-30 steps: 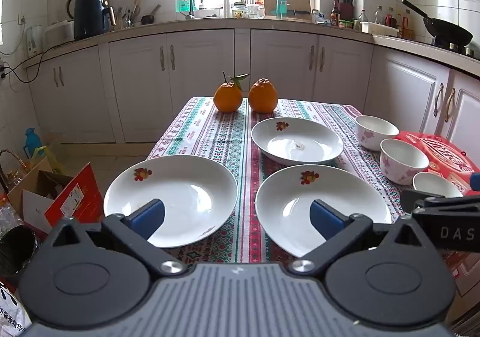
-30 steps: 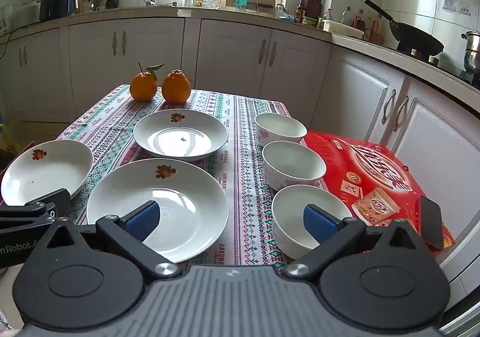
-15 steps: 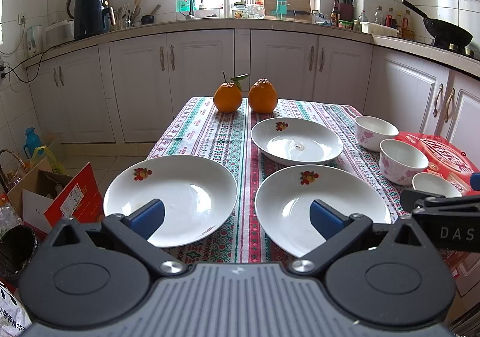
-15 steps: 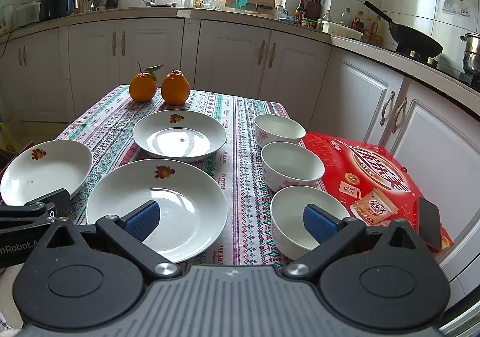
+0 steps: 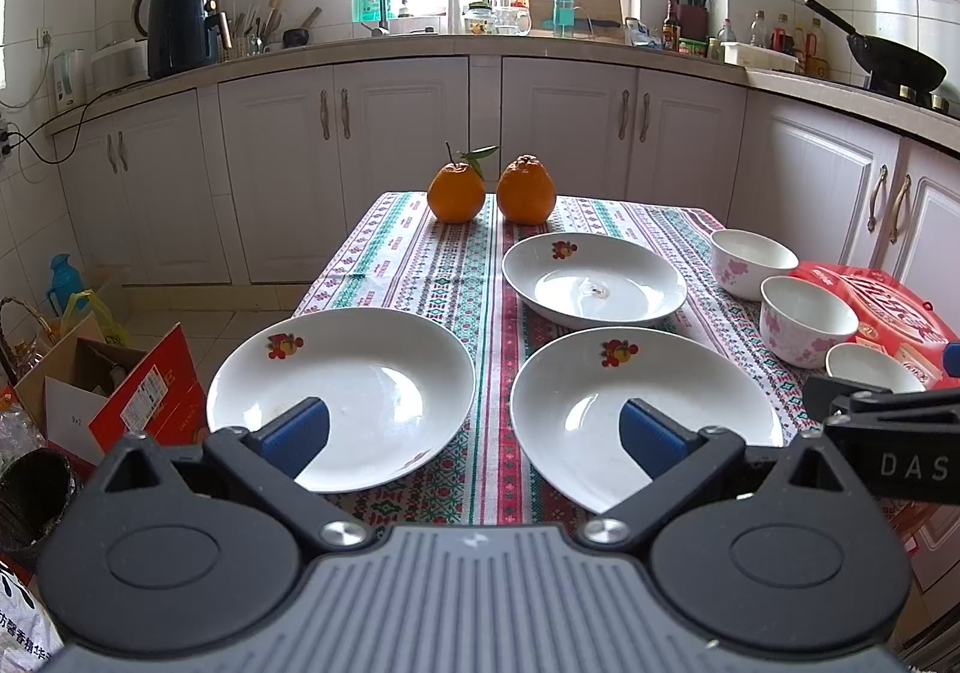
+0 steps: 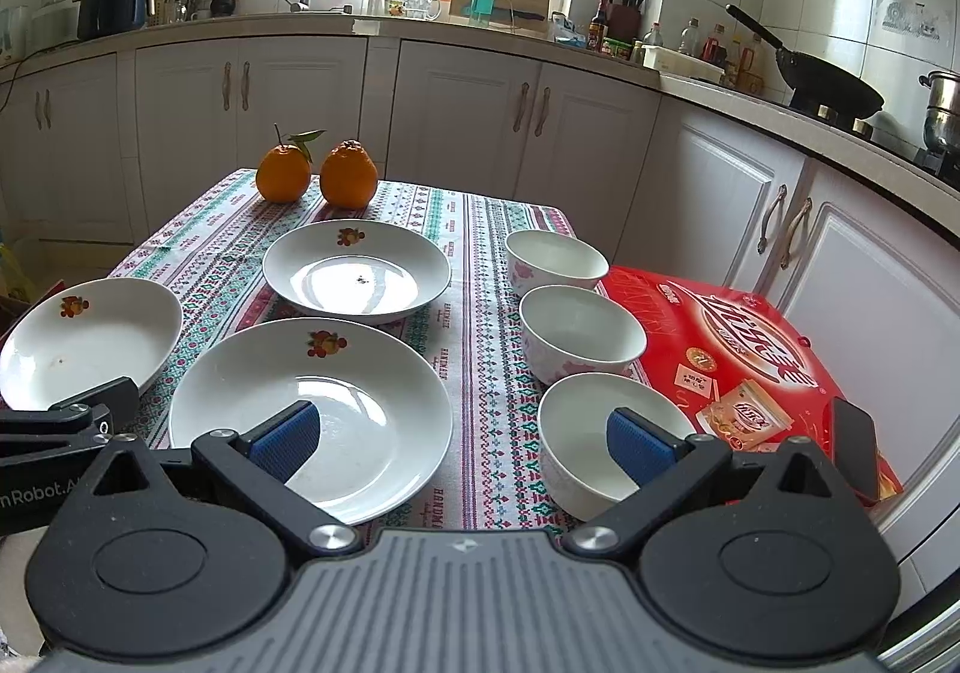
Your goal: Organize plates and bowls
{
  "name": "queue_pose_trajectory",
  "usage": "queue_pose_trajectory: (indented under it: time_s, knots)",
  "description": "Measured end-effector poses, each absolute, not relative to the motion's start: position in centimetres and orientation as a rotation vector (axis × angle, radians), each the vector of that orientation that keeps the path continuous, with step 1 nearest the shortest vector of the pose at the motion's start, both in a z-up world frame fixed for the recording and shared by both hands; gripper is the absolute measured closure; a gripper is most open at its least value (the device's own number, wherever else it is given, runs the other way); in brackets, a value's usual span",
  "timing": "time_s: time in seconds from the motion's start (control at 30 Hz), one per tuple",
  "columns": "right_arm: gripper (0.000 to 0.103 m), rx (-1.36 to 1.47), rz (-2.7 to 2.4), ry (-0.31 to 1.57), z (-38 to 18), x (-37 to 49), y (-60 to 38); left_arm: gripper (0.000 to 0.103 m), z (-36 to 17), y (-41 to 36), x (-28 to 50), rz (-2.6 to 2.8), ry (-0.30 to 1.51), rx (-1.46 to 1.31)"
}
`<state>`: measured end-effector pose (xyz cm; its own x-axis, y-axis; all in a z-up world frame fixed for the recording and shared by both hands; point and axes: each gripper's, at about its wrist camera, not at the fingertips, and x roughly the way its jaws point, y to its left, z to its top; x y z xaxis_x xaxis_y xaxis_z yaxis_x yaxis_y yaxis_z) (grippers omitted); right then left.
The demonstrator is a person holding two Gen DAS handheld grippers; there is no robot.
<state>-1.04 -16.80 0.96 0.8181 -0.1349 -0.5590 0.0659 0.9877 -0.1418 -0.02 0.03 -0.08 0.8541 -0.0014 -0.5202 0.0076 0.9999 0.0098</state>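
Fingers [image 5: 294,436] of the left gripper [image 5: 474,436] spread wide, empty, over two shallow white ceramic plates [image 5: 342,397]; right gripper [image 6: 459,439] equally wide, a small white bowl [image 6: 600,433] under its right finger.

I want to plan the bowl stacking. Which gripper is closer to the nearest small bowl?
Right. The right gripper is open, one finger over the nearest bowl. The left gripper hovers over the two front plates, left of it.

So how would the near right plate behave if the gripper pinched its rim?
The plate looks glazed, with window glare on it, so probably slippery. It is wide and shallow, so a rim pinch would likely let it tilt. It looks ceramic: stiff and breakable if dropped.
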Motion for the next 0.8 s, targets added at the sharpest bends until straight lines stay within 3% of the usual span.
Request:
queue_pose_trajectory:
  time_s: [0.8]
  knots:
    - [0.000, -0.122, -0.106, 0.601, 0.94, -1.06, -16.70, 0.001, -0.27, 0.02, 0.14, -0.003, 0.548, 0.014]
